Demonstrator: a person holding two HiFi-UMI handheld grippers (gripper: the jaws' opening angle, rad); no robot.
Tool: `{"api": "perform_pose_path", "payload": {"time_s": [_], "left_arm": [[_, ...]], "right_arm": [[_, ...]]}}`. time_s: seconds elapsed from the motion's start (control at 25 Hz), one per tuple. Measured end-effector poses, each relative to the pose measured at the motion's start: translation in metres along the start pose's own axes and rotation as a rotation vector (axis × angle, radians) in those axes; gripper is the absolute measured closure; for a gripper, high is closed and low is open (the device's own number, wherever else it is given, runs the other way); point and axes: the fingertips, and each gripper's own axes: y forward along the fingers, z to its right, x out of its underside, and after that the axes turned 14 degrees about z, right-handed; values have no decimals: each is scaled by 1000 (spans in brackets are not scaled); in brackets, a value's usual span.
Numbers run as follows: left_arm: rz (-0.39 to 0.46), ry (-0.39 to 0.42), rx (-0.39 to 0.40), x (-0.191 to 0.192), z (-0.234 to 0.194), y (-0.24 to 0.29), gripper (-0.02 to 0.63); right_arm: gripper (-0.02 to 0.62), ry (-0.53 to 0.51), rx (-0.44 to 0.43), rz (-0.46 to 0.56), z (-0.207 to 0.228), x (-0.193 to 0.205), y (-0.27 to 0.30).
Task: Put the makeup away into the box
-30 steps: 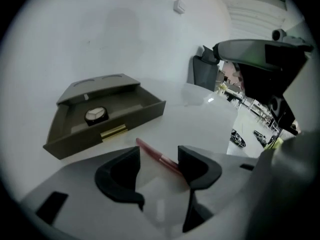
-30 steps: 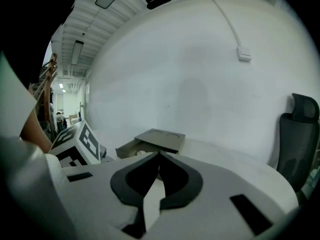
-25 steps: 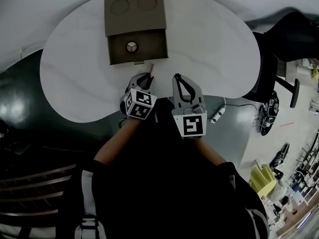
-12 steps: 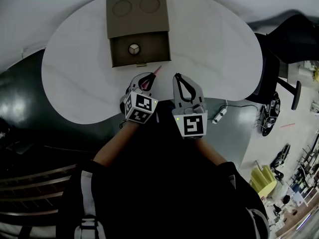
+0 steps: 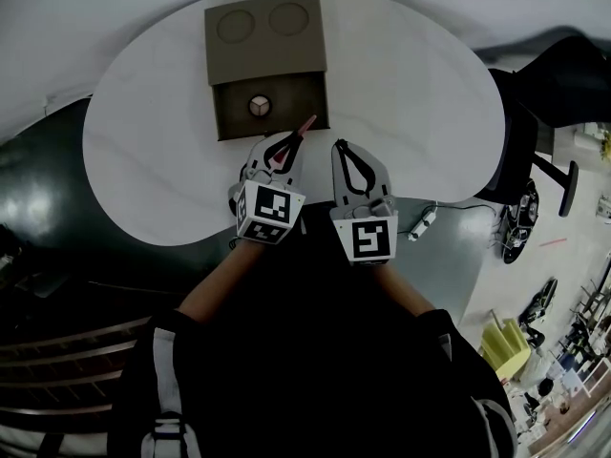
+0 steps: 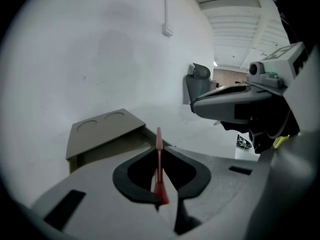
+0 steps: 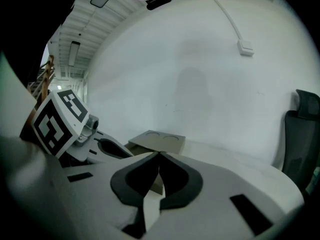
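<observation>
Red and thin, the makeup pencil is pinched between the narrow-set jaws of the left gripper, and its tip reaches the front right corner of the brown box. A small round item lies in the box's open compartment. In front of the box, just beside the left gripper, the right gripper has its jaws pressed together with nothing between them. The box rests on the white table.

Head view steeply down over desk, both gripper views low, seemingly near the far-edge box, which all three share
</observation>
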Motion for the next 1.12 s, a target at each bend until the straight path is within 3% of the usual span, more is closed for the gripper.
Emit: {"api": "perform_pose_path", "payload": {"time_s": [0.44, 0.8, 1.04, 1.12], "left_arm": [[11, 25, 1, -24, -34, 34, 557], [-97, 68, 47, 3, -43, 58, 557], [-190, 44, 72, 23, -43, 64, 554], [-203, 41, 77, 26, -43, 65, 494]], "right_arm": [[574, 19, 15, -16, 20, -2, 29], [574, 40, 30, -45, 28, 7, 38], [572, 45, 40, -52, 30, 7, 37], [574, 33, 36, -37, 31, 6, 37]]}}
